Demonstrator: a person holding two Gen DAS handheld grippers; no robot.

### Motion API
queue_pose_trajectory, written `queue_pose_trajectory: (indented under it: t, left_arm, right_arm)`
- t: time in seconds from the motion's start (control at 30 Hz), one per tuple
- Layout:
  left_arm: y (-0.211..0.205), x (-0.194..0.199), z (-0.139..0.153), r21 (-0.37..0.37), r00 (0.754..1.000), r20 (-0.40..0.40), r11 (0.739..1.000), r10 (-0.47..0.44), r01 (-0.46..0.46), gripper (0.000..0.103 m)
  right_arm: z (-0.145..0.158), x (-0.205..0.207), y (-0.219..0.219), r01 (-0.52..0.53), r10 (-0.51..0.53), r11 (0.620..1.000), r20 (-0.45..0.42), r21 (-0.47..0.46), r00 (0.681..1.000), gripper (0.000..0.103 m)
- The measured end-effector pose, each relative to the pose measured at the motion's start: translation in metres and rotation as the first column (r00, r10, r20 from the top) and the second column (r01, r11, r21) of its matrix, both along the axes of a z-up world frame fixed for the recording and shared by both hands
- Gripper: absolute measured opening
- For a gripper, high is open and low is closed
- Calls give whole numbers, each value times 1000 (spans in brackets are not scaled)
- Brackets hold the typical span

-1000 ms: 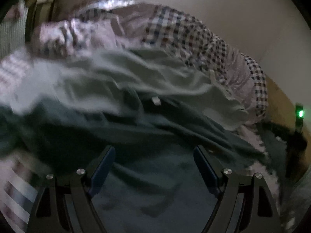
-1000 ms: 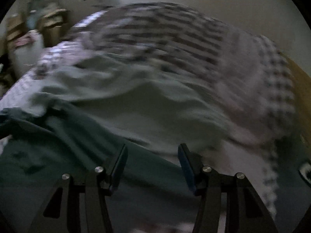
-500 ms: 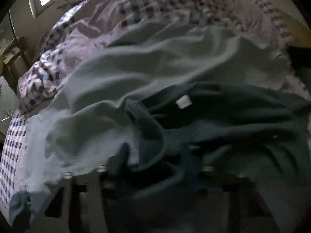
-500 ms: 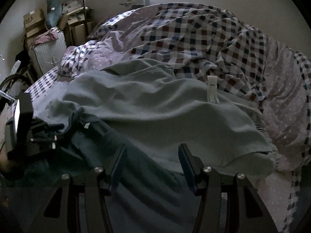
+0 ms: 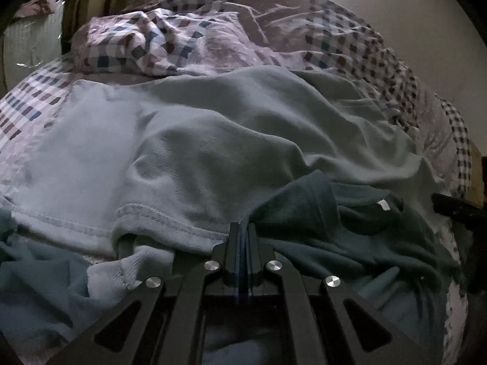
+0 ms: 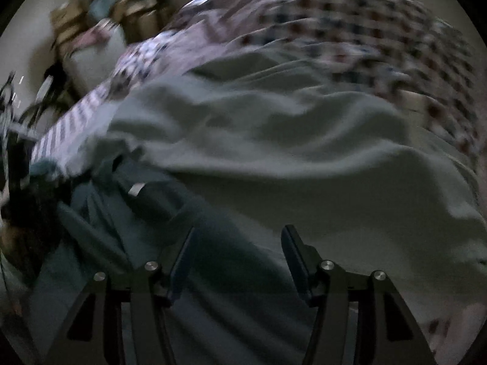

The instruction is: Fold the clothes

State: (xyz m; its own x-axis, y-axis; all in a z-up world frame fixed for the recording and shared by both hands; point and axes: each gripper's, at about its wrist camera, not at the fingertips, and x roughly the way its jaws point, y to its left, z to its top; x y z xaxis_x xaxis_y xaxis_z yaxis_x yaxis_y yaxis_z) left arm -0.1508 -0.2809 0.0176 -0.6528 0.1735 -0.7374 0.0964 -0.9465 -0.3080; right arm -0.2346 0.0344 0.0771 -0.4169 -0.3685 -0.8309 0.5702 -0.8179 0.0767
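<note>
Left gripper [image 5: 243, 231] pinches the dark teal garment's [image 5: 350, 243] edge; right gripper [image 6: 236, 243] hovers spread over it, bed [image 5: 27, 97] beneath.

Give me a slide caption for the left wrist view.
Left gripper shut at the dark teal garment's edge, beside a pale green garment on a checked quilt.

Rumpled checked quilt [image 5: 274, 30] blocks beyond pale garment [image 5: 213, 140].

Left gripper [image 5: 242, 234] w/ jaws together at the dark teal garment's [image 5: 350, 237] edge.
Pale green garment [image 5: 213, 152] lies behind, overlapping it; checked bedding [image 5: 188, 39] beyond, on bed.
</note>
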Motion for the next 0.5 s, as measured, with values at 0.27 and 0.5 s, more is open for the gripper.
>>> queue_pose_trajectory:
  t: [0.27, 0.5]
  left_arm:
    - [-1, -1, -8, 1, 1000, -27, 1000, -11, 11, 4]
    - [-2, 0, -13, 21, 999, -35, 1000, -12, 13, 4]
  right_arm:
    - [-27, 36, -46, -42, 94, 972, -222, 230, 971, 7]
    - [-37, 172, -69, -246, 438, 858, -389, 452, 811, 6]
